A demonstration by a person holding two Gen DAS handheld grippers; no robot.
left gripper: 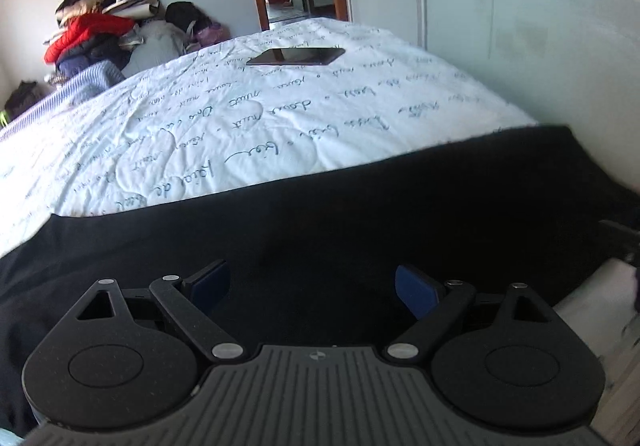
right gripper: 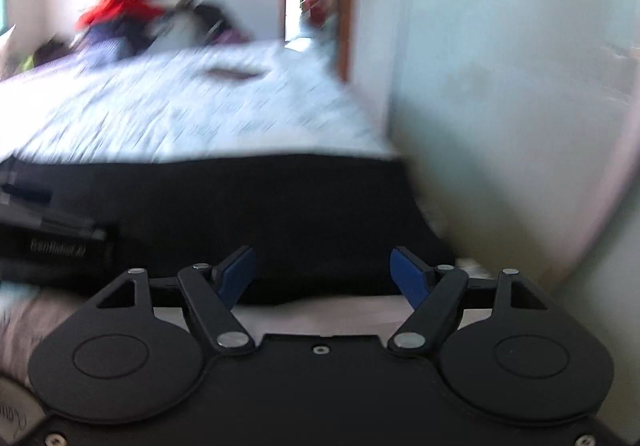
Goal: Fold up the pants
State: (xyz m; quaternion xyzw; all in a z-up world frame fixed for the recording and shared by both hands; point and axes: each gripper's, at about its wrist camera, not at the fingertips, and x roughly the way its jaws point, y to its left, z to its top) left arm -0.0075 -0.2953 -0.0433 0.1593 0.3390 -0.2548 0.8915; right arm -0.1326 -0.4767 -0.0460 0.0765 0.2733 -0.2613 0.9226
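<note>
Black pants (left gripper: 320,214) lie flat across near edge of the bed (left gripper: 240,118). Left hand-held gripper (left gripper: 312,286) hovers over them, jaws wide, nothing held. Right hand-held gripper (right gripper: 323,274) at pants' edge, wide, empty.

Matt black cloth pants (left gripper: 320,214)

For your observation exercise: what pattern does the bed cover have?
White bed cover printed with dark handwritten script; clearest in the left wrist view.
</note>
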